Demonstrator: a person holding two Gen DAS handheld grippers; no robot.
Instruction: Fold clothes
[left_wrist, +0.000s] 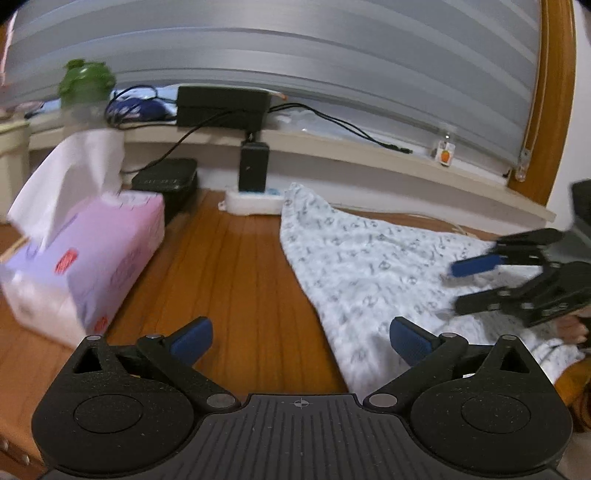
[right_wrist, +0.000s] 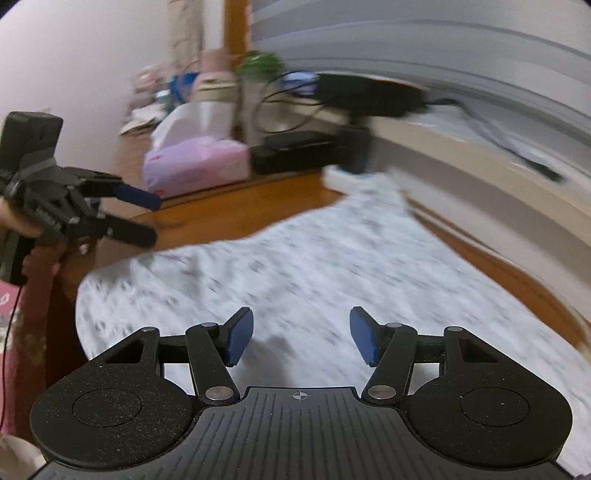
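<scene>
Clothing (left_wrist: 373, 266), a white garment with a small grey print, is lying spread across the wooden counter (left_wrist: 229, 266), to the right of the pink tissue box (left_wrist: 85, 258) and in front of the window ledge (left_wrist: 332, 147). Left claw (left_wrist: 301, 341) is hanging with its jaws spread wide and nothing between them, one blue pad over bare wood and the other over the garment's near edge. Right claw (right_wrist: 301, 338) is hovering above the middle of the garment, jaws partly apart and gripping nothing.
</scene>
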